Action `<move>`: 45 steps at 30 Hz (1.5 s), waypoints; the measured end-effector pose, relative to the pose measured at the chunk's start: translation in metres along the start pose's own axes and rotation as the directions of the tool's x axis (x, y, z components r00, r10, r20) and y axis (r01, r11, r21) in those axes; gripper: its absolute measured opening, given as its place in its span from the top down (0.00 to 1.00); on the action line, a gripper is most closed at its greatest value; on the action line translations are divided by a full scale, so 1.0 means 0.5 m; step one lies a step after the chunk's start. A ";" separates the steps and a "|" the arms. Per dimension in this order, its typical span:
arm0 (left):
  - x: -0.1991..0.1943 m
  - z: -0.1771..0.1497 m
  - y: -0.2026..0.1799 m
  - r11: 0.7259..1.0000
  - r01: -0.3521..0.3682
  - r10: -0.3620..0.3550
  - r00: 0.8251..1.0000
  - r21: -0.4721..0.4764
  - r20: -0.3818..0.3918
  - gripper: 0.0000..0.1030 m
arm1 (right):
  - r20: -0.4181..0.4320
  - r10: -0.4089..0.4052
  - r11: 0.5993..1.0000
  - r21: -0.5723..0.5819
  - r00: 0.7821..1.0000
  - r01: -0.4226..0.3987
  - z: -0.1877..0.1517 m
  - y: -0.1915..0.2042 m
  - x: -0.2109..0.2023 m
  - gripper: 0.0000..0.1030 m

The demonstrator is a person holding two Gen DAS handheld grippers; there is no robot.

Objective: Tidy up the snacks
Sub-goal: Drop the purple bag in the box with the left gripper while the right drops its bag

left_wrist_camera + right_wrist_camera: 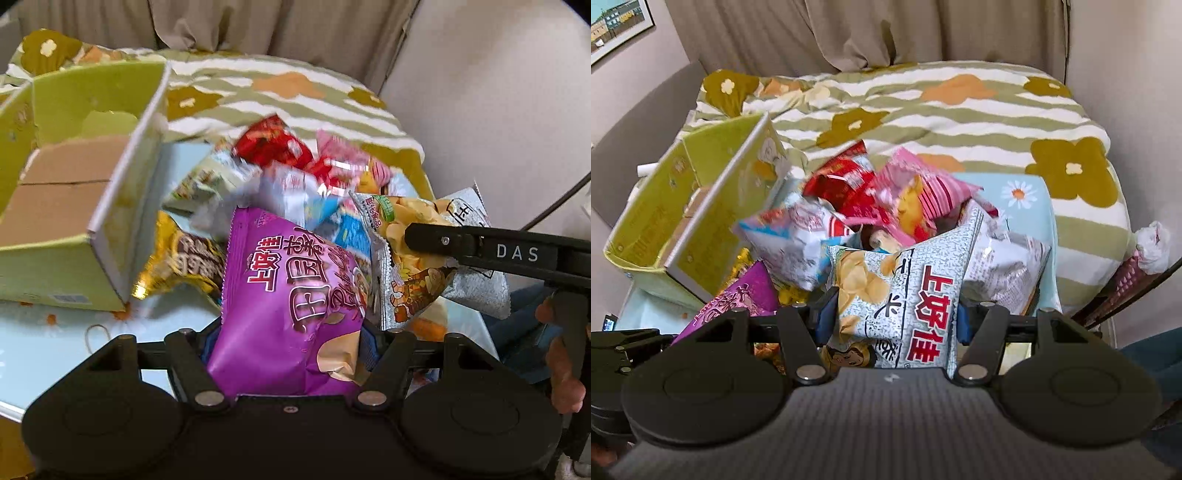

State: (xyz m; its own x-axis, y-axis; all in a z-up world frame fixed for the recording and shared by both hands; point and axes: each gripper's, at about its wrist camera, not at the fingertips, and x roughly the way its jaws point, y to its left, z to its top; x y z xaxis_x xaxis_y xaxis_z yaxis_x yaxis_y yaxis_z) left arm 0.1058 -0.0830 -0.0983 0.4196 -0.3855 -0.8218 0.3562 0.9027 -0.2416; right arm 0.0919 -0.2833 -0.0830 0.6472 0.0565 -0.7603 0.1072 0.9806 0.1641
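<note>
From the left wrist, the left gripper [286,332] has its fingers clamped on a purple snack bag [291,295], held above the blue table [55,332] beside the open green box [74,184]. From the right wrist, the right gripper [892,317] pinches a white chip bag [901,302] in front of the snack pile [871,206], the box [701,206] standing to its left.

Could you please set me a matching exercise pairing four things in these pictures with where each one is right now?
Things:
1. purple bag
2. grey chip bag
3. green box
4. red bag

Places:
A. on the pile, by the pink bag
B. in the right tongs
C. left of the pile, open
D. in the left tongs

Pairs: 1-D, 2-B, 3-C, 4-A
</note>
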 end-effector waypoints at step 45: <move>0.046 0.368 0.516 0.953 -0.299 0.292 0.947 0.039 0.133 0.08 | 0.020 0.013 0.999 -0.037 1.000 -0.012 0.317 0.517 0.323 0.27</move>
State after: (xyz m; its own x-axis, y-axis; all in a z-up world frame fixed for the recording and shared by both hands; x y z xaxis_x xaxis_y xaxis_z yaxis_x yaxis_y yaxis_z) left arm 0.3609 0.1059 -0.0846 0.6123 -0.1268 -0.7804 0.2461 0.9686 0.0356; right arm 0.3437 -0.0502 -0.0637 0.6633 0.0655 -0.7455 0.0712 0.9861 0.1500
